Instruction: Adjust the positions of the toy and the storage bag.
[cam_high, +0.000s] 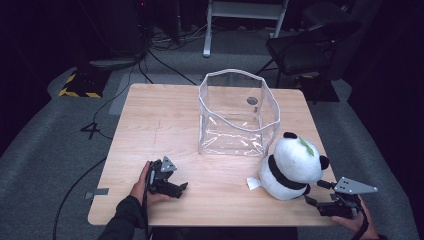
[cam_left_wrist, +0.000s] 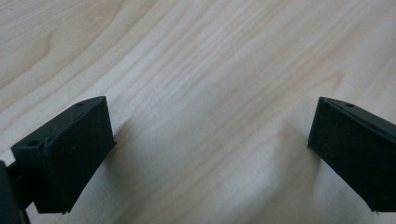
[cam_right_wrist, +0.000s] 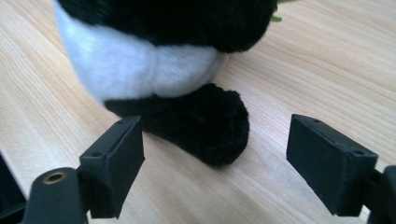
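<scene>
Lining up on the panda's paw

Sitting near the right front corner of the bench (cam_high: 150, 115) is a plush panda (cam_high: 292, 167), upright-ish, just in front and to the right of a clear plastic bag (cam_high: 237, 112) that stands open at the top. The right tool (cam_high: 320, 194) is low at the bench edge, right beside the toy, jaws spread wide with nothing pinched. From the right gripper view the panda's black paw (cam_right_wrist: 205, 123) pokes out toward the tool and lies between and a bit ahead of the two jaws, not touched by either as far as I can tell.

The left tool (cam_high: 176, 187) rests on bare wood well over to the left, jaws also wide apart and empty.

So the right hand is clearly the nearer one. My guess is the next move is a short push forward so the paw sits squarely between the pads, then close. The paw's long axis points roughly along the tool, so it could slip out.
</scene>
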